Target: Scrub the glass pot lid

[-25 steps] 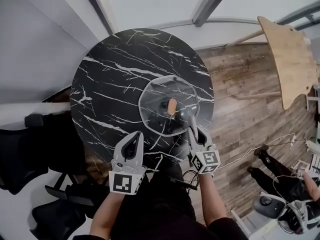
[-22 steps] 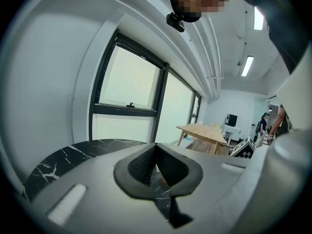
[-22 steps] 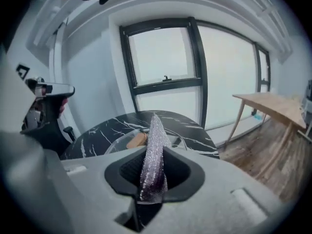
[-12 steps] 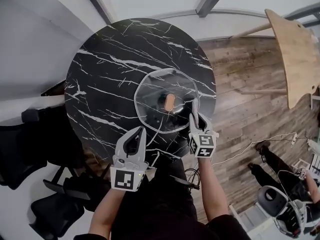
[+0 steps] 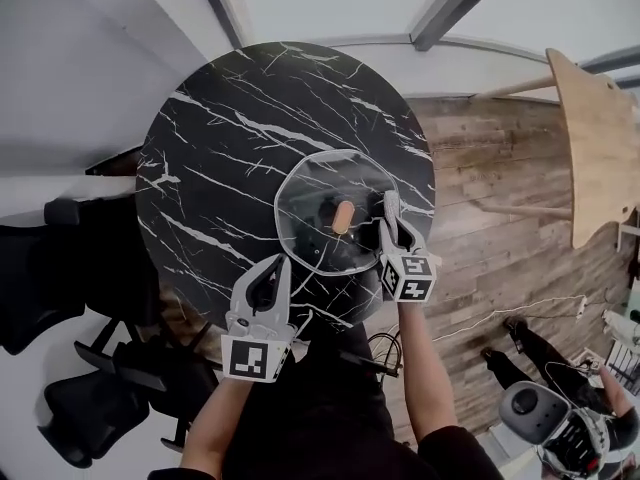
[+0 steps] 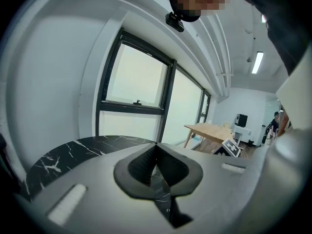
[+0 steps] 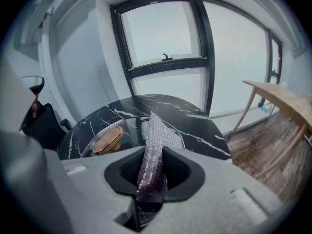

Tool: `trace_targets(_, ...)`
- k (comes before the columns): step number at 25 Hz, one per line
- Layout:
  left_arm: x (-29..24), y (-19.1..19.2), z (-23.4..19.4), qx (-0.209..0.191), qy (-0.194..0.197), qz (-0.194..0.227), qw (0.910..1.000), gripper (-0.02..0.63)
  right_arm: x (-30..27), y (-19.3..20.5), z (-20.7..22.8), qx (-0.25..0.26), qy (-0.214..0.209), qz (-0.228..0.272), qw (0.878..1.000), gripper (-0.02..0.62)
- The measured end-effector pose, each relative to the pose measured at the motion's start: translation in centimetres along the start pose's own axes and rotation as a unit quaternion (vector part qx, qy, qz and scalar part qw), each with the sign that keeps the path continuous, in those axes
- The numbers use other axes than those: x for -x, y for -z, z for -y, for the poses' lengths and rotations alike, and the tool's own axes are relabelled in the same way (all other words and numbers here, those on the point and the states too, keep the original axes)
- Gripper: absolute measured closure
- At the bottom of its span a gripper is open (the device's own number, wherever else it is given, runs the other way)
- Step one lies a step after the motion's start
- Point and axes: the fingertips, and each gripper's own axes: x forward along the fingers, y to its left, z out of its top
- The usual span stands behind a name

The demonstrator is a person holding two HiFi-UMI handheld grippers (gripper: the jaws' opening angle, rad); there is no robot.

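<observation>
The glass pot lid (image 5: 335,223) with a copper-coloured knob (image 5: 343,216) lies flat on the round black marble table (image 5: 230,138), toward its near right side. My right gripper (image 5: 391,206) is shut on a silvery mesh scrub cloth (image 7: 152,150) and hovers at the lid's right rim; the lid's knob (image 7: 107,140) shows just left of the cloth. My left gripper (image 5: 270,273) sits at the table's near edge, left of the lid, its jaws shut with nothing between them (image 6: 157,167).
A light wooden table (image 5: 600,138) stands on the wood floor at the right. Black office chairs (image 5: 60,268) crowd the table's left side. A white wall and a window run along the far side. A cable (image 5: 480,318) trails over the floor at lower right.
The right gripper with the cloth has slid slightly away along the lid's right rim. The left gripper has stayed near the table's front edge. The head camera has shifted a little.
</observation>
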Motion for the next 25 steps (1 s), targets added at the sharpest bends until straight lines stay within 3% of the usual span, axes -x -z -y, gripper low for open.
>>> trace_targets(15, 0.5, 0.8, -2.1, 0.032, -0.046, 0.003, 0.9984, 0.604, -5.4, -4.6, -1.6, 0.079, -0.051, -0.029, 0.995, 0.518)
trace_targets(25, 1.8, 1.0, -4.3, 0.047, -0.071, 0.005, 0.9963, 0.603, -8.1, -6.4, -4.5, 0.117, -0.112, -0.065, 0.985, 0.52)
